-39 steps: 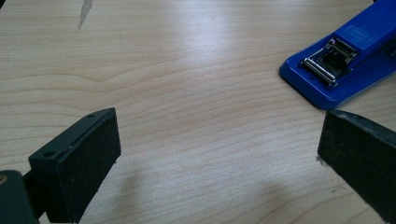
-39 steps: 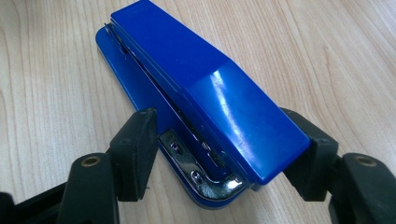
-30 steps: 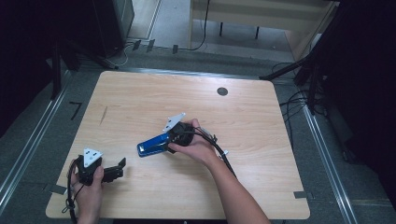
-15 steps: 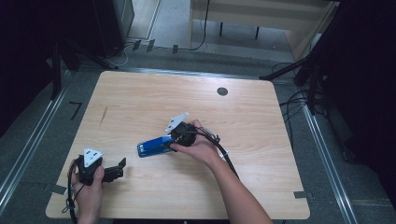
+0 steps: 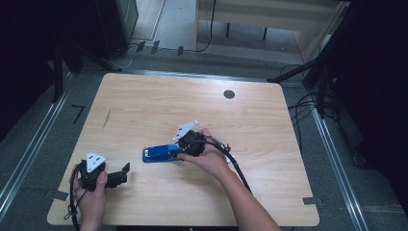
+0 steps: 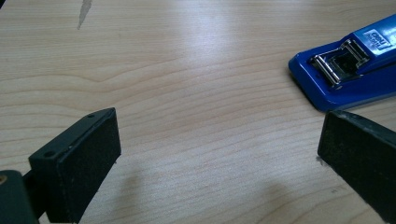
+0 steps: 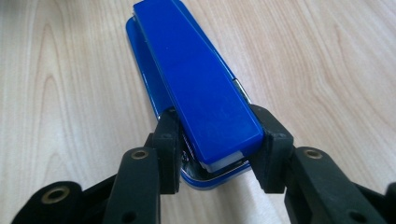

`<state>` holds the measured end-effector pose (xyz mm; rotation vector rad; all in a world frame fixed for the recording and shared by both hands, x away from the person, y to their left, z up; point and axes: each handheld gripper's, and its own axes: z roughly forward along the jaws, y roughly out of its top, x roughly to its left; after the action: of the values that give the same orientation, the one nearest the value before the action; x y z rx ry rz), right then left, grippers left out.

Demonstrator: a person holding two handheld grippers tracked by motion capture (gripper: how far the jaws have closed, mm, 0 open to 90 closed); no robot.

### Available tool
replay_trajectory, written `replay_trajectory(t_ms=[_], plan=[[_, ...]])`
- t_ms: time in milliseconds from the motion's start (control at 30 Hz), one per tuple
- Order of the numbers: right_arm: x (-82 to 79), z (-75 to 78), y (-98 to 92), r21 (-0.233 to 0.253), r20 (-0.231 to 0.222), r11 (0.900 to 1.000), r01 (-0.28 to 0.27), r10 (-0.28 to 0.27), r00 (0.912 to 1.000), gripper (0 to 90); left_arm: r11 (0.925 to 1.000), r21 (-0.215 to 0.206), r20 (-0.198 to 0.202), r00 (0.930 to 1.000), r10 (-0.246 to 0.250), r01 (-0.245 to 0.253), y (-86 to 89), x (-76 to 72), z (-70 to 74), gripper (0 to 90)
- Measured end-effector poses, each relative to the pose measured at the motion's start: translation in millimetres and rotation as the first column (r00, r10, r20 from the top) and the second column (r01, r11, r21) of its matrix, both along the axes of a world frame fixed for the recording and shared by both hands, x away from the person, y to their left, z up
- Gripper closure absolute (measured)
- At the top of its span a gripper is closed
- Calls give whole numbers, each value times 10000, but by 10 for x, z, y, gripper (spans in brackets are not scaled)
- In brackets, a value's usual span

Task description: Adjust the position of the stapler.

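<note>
The blue stapler (image 5: pixel 161 153) lies flat near the middle of the surface (image 5: pixel 269 125), a little toward the near edge. The right hand-held gripper (image 7: pixel 218 154) has its 2 jaws closed against the sides of the stapler's rear end, so the long front part juts out unsupported. If lifted from here, I judge the smooth plastic could pivot or slip between the pads and drop. The left hand-held gripper (image 5: pixel 118 177) rests near the near left corner, jaws wide apart and holding nothing; swinging the stapler that way could knock into it.
</note>
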<state>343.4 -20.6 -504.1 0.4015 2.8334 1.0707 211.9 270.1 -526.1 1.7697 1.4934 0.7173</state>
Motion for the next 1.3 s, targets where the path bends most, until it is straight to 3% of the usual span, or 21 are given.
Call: replay_trajectory(t_ms=[633, 700, 833, 1000, 1300], plan=[[-374, 15, -21, -371, 203, 9971, 667, -660, 9976, 656, 10000, 34, -22, 10000, 10, -10, 0, 1, 0, 0], [-466, 17, -7, -546, 74, 9955, 773, -770, 9970, 667, 10000, 33, -19, 10000, 10, -10, 0, 2, 0, 0], [-580, -3, -14, -444, -63, 9950, 900, -903, 9959, 668, 10000, 53, -37, 10000, 14, -14, -2, 1, 0, 0], [-581, -1, 17, -544, -98, 9935, 998, -1005, 9949, 663, 10000, 65, -15, 10000, -23, 23, -12, 3, -1, 0], [-498, -42, 204, 68, -181, 9953, 966, -965, 9952, 643, 10000, 17, -72, 10000, 22, -22, -4, 7, -1, 0]])
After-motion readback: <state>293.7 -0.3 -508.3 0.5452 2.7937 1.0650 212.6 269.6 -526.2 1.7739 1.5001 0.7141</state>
